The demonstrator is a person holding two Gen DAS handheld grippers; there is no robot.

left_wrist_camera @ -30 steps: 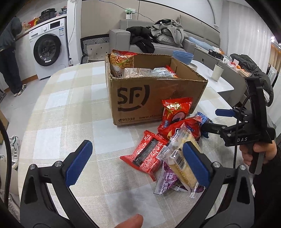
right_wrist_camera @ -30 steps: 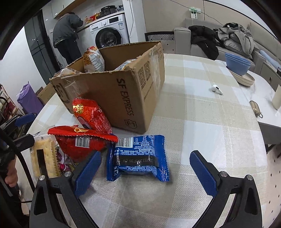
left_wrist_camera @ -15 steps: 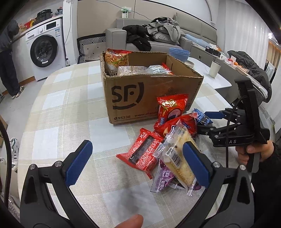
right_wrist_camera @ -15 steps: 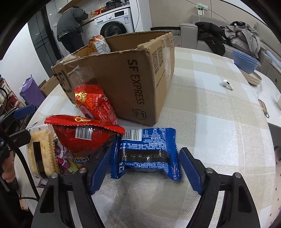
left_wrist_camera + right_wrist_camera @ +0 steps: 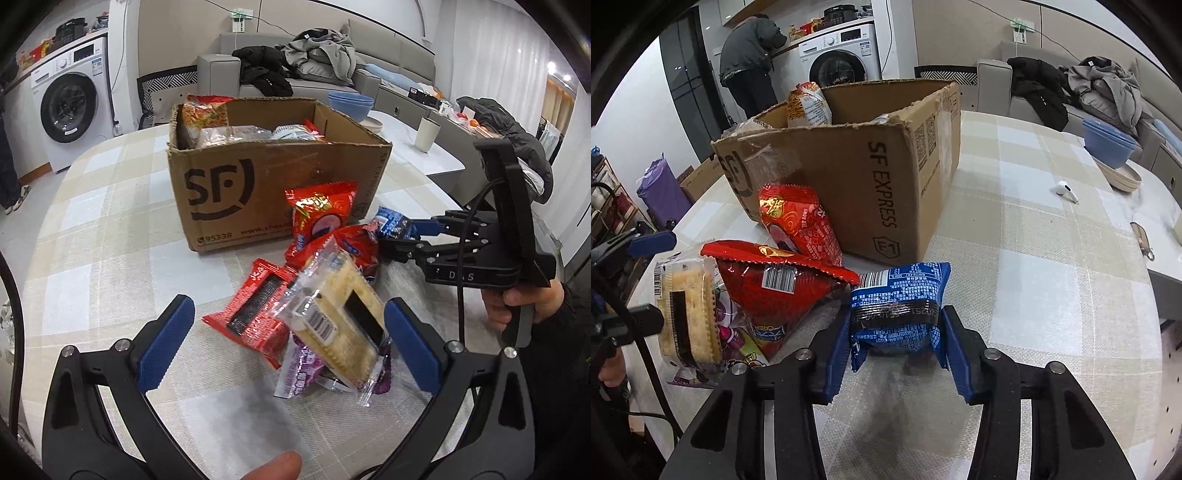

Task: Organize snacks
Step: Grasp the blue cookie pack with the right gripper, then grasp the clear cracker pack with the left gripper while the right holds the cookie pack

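Right now the blue snack packet [image 5: 899, 306] lies on the checked bench [image 5: 1034, 295] just in front of the cardboard box [image 5: 849, 177], and the right claw [image 5: 894, 345] pinches it from both sides, its blue pads pressed into the wrapper. Touching the packet's left edge is a red bag with a barcode [image 5: 779, 284]; behind that, a second red bag [image 5: 798, 221] leans against the box wall. Further left sits a clear pack of crackers [image 5: 689, 310], resting on a purple wrapper [image 5: 295, 369]. In the left wrist view a flat red packet [image 5: 255, 310] lies beside the crackers. The left claw [image 5: 288, 347] hovers over this heap with its fingers spread wide, gripping nothing. The box already contains several bags, one orange noodle packet [image 5: 809, 103] standing at its far corner. Well off to the right on the bench lie a white earbud [image 5: 1065, 191] and stacked blue bowls [image 5: 1108, 142].
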